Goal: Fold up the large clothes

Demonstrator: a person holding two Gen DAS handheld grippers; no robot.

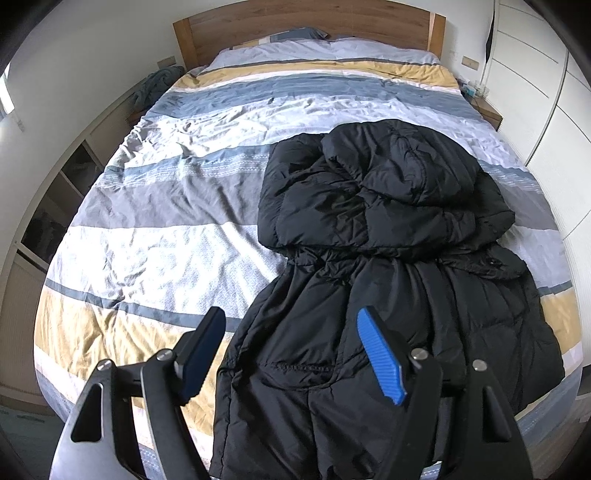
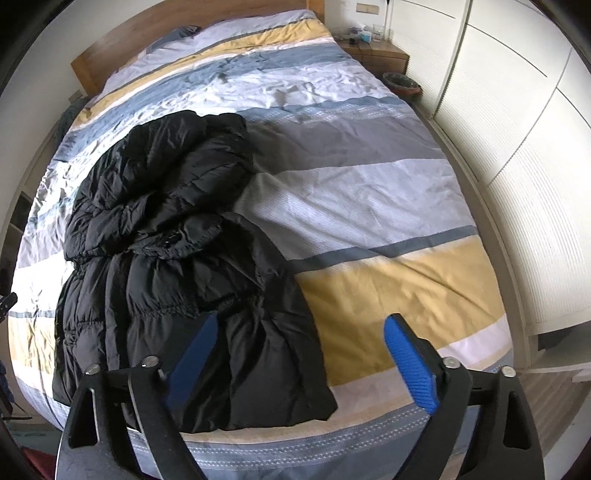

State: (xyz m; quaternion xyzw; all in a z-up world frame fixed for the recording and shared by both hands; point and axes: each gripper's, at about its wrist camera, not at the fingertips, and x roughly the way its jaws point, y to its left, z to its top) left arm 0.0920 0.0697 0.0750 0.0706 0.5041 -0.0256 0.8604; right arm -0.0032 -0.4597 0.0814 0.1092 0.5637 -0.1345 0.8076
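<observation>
A black puffer jacket (image 1: pixel 388 266) lies on the striped bed, its hem at the near edge and its upper part and hood bunched toward the headboard. It also shows in the right wrist view (image 2: pixel 177 258). My left gripper (image 1: pixel 291 321) is open and empty, hovering above the jacket's lower left edge. My right gripper (image 2: pixel 301 328) is open and empty, hovering above the jacket's lower right corner near the foot of the bed.
The bed (image 1: pixel 166 206) has a blue, grey, white and yellow striped duvet and a wooden headboard (image 1: pixel 306 29). A wooden nightstand (image 2: pixel 376 55) stands at the far right. White wardrobe doors (image 2: pixel 517 129) run along the right side. Shelving (image 1: pixel 62 192) runs along the left.
</observation>
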